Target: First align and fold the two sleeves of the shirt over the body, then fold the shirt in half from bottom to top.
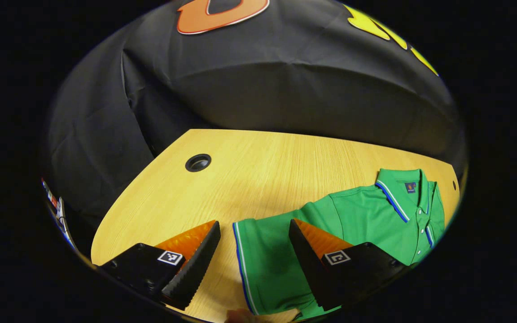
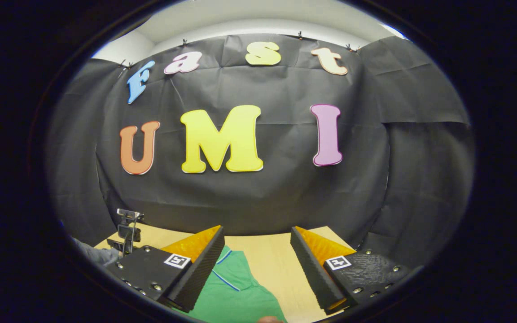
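Note:
A green polo shirt (image 1: 366, 215) with blue and white trim lies flat on the wooden table (image 1: 249, 179), its collar at the far right. One short sleeve (image 1: 263, 260) spreads toward me in the left gripper view. My left gripper (image 1: 255, 229) hovers open just above that sleeve's hem, its fingers apart with nothing between them. In the right gripper view, my right gripper (image 2: 257, 235) is open, raised above the table, with part of the green shirt (image 2: 236, 291) below and between its fingers. The other gripper (image 2: 126, 233) appears farther off at the left.
A round cable hole (image 1: 198, 162) sits in the table to the left of the shirt. The table's edge runs along the black cloth wall behind. A hand's sleeve (image 2: 92, 253) shows at the left in the right gripper view.

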